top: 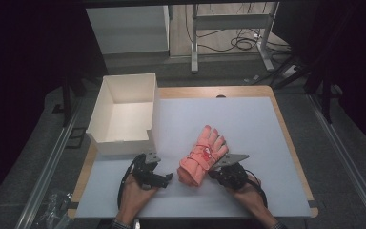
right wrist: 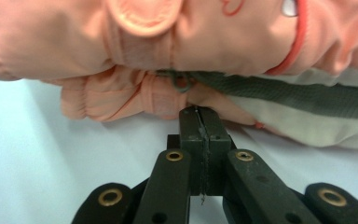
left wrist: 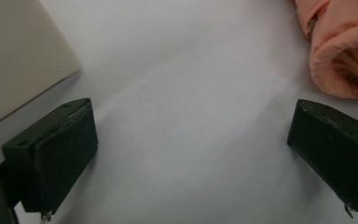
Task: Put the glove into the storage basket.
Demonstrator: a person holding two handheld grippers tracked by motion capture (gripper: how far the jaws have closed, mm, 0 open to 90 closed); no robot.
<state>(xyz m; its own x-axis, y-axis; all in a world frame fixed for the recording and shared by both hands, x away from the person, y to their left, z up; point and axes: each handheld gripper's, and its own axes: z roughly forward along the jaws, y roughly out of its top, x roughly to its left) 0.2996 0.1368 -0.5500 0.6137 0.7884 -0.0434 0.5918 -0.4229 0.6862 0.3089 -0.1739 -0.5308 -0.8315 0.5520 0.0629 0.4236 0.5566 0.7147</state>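
Pair of salmon-pink padded fabric gloves (top: 201,156), stacked, lies on pale blue-grey table mat (top: 248,124) near front edge, cuffs toward person, fingers pointing away; probably staged for white open cardboard box (top: 124,114) just left.

Right gripper (top: 215,170) low at gloves' right edge, jaws pressed together, tips at fabric; whether cloth is pinched, cannot tell.

Left gripper (top: 167,178) rests on mat between box and gloves, jaws spread wide, empty, aimed toward cuff.

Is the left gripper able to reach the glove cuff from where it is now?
Probably yes. The left gripper is open, and only bare mat lies between it and the glove cuff.
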